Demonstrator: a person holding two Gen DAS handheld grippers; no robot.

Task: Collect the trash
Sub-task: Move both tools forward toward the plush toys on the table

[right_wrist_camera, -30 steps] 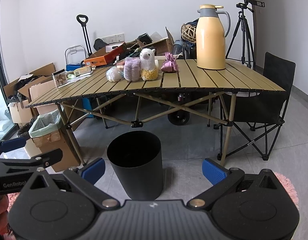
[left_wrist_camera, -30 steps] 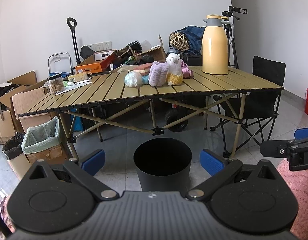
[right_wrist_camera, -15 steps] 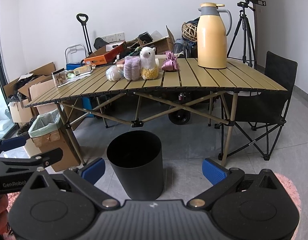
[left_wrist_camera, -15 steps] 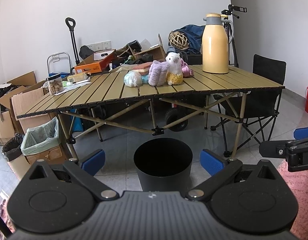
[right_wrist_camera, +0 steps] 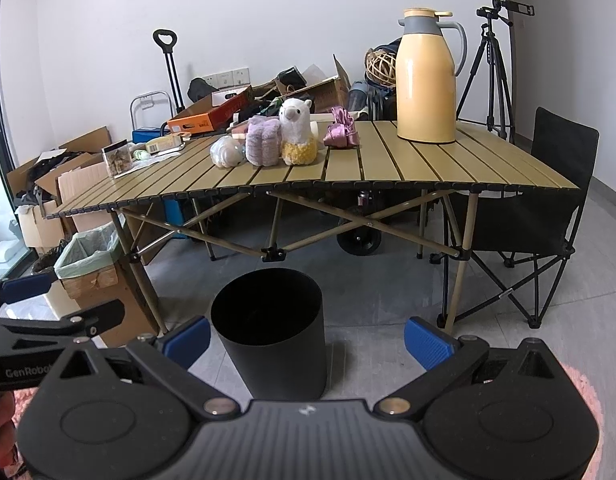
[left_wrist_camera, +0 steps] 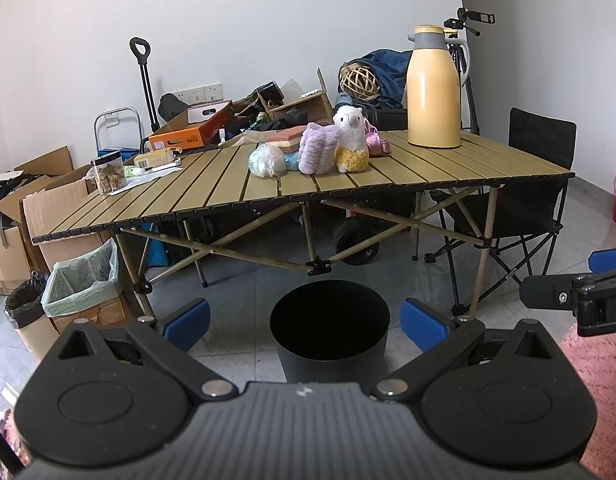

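While upright on floor, black bin (left_wrist_camera: pixel 329 328), mouth up, w/ both claws empty.

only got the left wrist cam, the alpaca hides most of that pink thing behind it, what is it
Observer: In the right wrist view the pink thing is a shiny crumpled bundle on the table, right of the alpaca, with a gap between them.
Operator: ok and the black bin, i only see its top, is it upright
Observer: Yes, the black bin stands upright on the floor in front of the table, with its side wall in view.
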